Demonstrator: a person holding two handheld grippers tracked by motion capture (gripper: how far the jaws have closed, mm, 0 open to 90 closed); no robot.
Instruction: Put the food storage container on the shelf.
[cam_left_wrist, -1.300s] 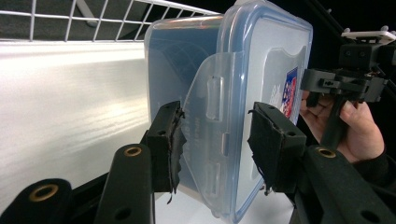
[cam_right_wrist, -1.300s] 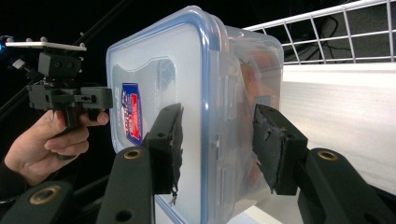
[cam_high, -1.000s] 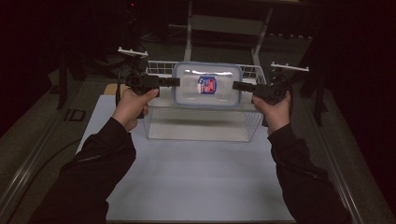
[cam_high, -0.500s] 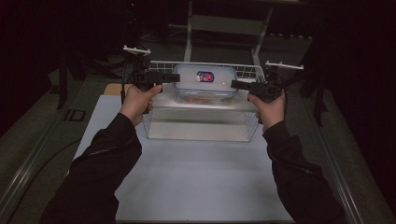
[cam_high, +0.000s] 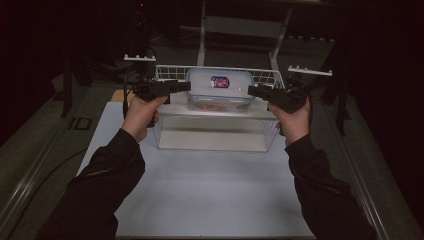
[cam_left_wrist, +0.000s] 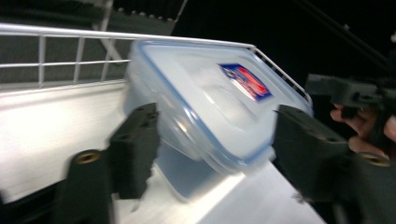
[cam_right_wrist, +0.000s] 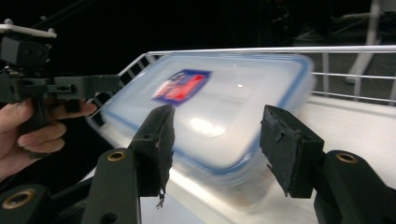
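One clear box (cam_high: 219, 89) with a blue-edged lid sits in the wire basket (cam_high: 265, 76), toward its back. The lid has one red and blue sticker (cam_high: 219, 81) on top. Something reddish shows through the box wall, but it is too blurry to tell what.

There are two grippers, one on each side of the box. The left gripper (cam_high: 184, 86) points at the box from the left. Its two black jaws have just been opening, and in the left gripper view (cam_left_wrist: 212, 140) they stand apart with a corner of the box between them. The pads do not press on it. The right gripper (cam_high: 252, 90) points at the box from the right. Its jaws have just been opening too. In the right gripper view (cam_right_wrist: 217, 140) they stand wide, with the near edge of the box between them, and the pads are not on it.

There is one basket. It is white wire with a clear front wall, and it stands on one white mat (cam_high: 200, 190) on the table. Two hands hold the grippers, and two dark sleeves come in from the bottom of the high view. Behind the basket stands one pale frame (cam_high: 240, 25) in the dark.
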